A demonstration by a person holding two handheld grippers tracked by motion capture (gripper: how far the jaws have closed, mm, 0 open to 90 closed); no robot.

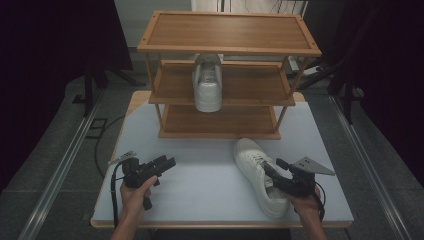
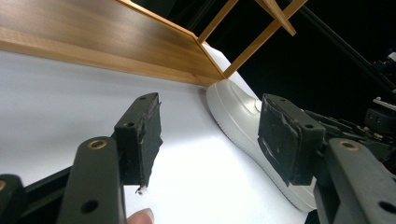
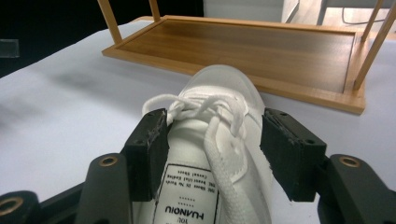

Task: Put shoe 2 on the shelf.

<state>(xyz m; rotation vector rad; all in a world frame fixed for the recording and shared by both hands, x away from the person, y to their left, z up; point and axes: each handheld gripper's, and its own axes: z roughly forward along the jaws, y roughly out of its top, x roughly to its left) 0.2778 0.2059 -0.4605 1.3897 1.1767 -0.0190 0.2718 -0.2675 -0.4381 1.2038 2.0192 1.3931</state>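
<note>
On my left, the left gripper (image 1: 159, 165) sits low over the table (image 1: 210, 175) with its jaws spread and nothing between them; in the left gripper view I look past them to bare table, the bottom shelf of the wooden shoe rack (image 1: 227, 75) and the toe of the sneaker beyond. I read it as parked there, out of the way but angled toward the work so it can help if the shoe needs steadying. Moving across, one white sneaker (image 1: 207, 85) already rests on the rack's middle shelf, toe toward me, which suggests the pair is being put away and a place beside it stands free. To the right, the second white sneaker (image 1: 257, 172) lies on the table just in front of the rack's bottom shelf, toe pointing toward the rack. My right gripper (image 1: 272, 172) is over its heel end: in the right gripper view its jaws stand wide on either side of the tongue and laces, straddling the shoe; the left pad sits right against the laces, the right one apart from the shoe, neither pressing. I judge that straddle is a line-up for a pinch across the collar, the stiffest part to lift by.
</note>
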